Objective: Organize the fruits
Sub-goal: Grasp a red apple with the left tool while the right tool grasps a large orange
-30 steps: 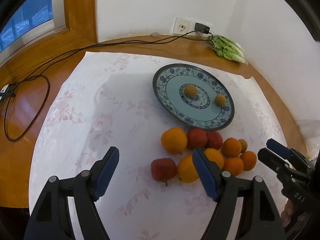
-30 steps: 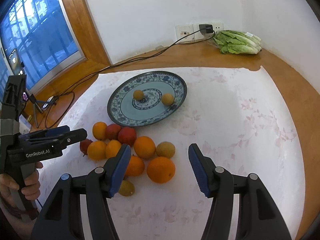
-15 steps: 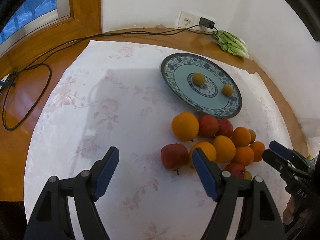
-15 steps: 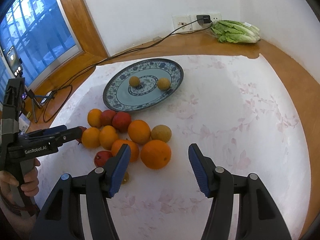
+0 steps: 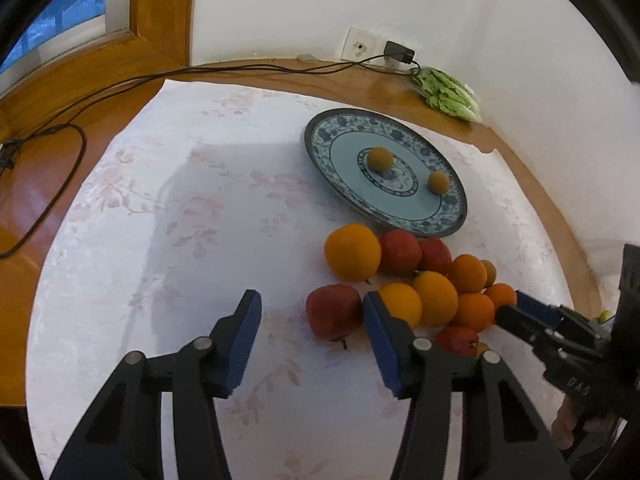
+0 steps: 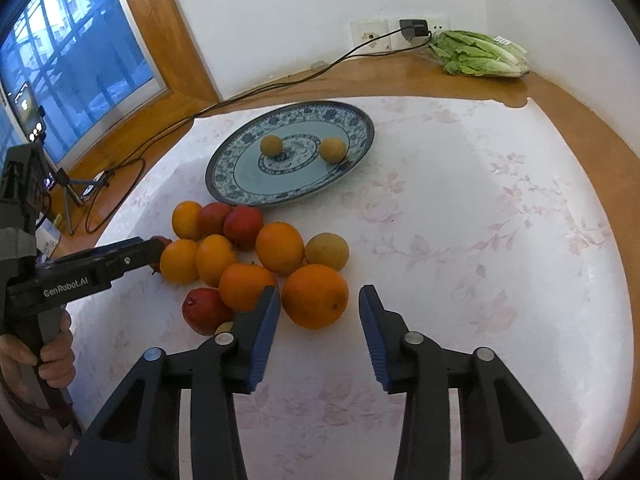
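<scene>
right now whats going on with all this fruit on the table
A person holds a two-finger gripper in each hand over a pile of oranges and red apples on a flowered tablecloth. The left gripper frames a red apple, the right gripper a big orange; both sets of fingers have just been closing but grip nothing yet. Only two small yellowish fruits sit on the blue patterned plate.

plate point(image 6: 224, 184): blue-and-white floral rim, pale blue centre
cloth point(image 6: 460, 240): white, faint pink flowers
lettuce point(image 6: 480, 56): green
</scene>
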Tool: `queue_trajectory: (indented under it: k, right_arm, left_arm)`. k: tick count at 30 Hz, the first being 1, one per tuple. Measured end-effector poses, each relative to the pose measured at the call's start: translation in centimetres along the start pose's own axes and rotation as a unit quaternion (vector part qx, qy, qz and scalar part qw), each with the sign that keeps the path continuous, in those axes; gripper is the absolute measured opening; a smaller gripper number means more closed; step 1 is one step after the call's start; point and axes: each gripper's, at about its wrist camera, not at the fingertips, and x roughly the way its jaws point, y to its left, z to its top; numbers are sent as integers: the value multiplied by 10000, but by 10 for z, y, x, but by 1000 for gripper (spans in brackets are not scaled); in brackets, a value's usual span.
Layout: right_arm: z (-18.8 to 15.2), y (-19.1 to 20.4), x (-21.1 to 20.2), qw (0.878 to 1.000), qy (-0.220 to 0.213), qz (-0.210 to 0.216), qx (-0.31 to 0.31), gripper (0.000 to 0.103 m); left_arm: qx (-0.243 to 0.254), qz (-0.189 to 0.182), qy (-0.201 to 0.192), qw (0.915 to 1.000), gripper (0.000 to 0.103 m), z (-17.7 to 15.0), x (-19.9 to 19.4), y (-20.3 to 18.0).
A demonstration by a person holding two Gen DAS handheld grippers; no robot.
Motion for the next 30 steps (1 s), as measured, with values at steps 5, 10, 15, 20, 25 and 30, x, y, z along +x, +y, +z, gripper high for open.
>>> queue_trajectory:
  k: [5,10,15,20,25,30]
  right_arm:
    - [-1,2,4,10000,34,-12,-35,42]
    - [-2,3,5,10000,27,-64,-69,39]
    - [-3,4,6,9999,21,-98,-108,38]
    - [-3,4,7,9999,-7,-94,-114,38]
    - [-5,4,6,9999,-71,-94,-106,38]
    - [-5,4,6,9999,-68,-97,-83,37]
  left_arm:
    - [-57,-43,-15,10000,55,0,1,1]
    - [-92,-6,-31,10000,55,0,0,1]
    - [-12,142,-101,9998,53,-1,-5,-1]
    - [-185,-192,-4,9996,46,-2,1,2]
    - [-160,-377,-14,9992,31,-2,1,-2]
    - [-199,-185,-49,9996,31,-3,-2,-2]
